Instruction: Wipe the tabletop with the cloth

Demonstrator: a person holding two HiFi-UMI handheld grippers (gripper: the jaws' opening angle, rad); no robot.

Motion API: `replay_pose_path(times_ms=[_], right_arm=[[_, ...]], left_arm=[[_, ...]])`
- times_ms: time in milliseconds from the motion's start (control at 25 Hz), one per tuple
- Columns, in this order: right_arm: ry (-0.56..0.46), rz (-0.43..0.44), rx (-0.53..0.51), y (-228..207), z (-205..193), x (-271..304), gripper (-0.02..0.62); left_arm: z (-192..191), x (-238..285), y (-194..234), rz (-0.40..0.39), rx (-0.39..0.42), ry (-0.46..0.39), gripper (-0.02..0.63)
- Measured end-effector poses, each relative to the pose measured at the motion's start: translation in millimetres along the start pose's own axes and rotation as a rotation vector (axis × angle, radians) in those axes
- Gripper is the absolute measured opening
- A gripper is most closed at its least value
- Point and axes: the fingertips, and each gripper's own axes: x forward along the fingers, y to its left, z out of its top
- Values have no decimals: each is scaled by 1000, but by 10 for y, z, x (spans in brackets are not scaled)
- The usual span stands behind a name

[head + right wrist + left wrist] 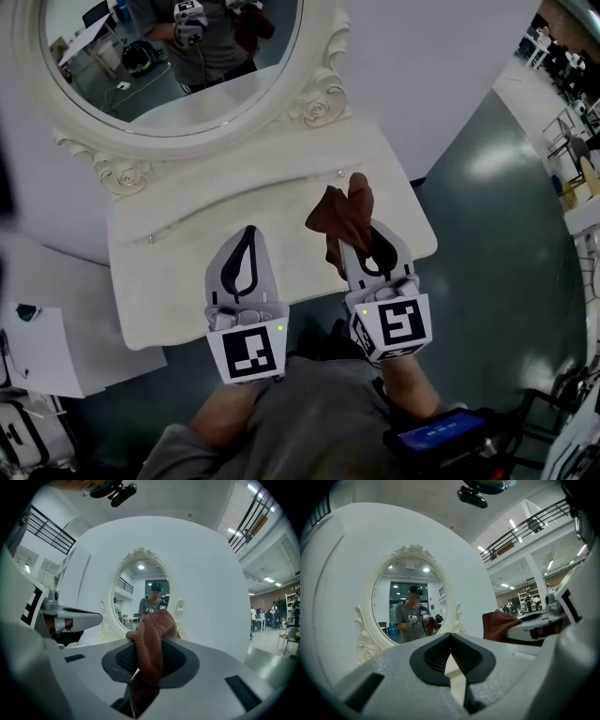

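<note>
A reddish-brown cloth [342, 217] is pinched in my right gripper [359, 246], bunched up and sticking out past the jaw tips above the cream tabletop [206, 234]. In the right gripper view the cloth [152, 644] fills the gap between the jaws and drapes over them. My left gripper [246, 246] hovers beside it to the left over the tabletop's front half, shut with nothing in it; its jaws [451, 660] meet in the left gripper view, where the cloth [499, 625] shows to the right.
An ornate oval mirror [169, 56] stands at the back of the vanity table, against a white wall. A white low surface with papers [42, 337] lies to the left. Dark floor [506, 262] runs along the right side. The person's body is close to the front edge.
</note>
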Motion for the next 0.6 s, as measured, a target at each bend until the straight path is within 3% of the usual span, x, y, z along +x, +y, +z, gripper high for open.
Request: replay_pose_path(times_ms=[280,600], right_arm=[[-38,64,-34,32,199,257,83],[8,158,-34,-35,22,862,83]], left_arm=[[103,138,153,52,1,-25,14],[-157,525,278,117,-14,26,14]])
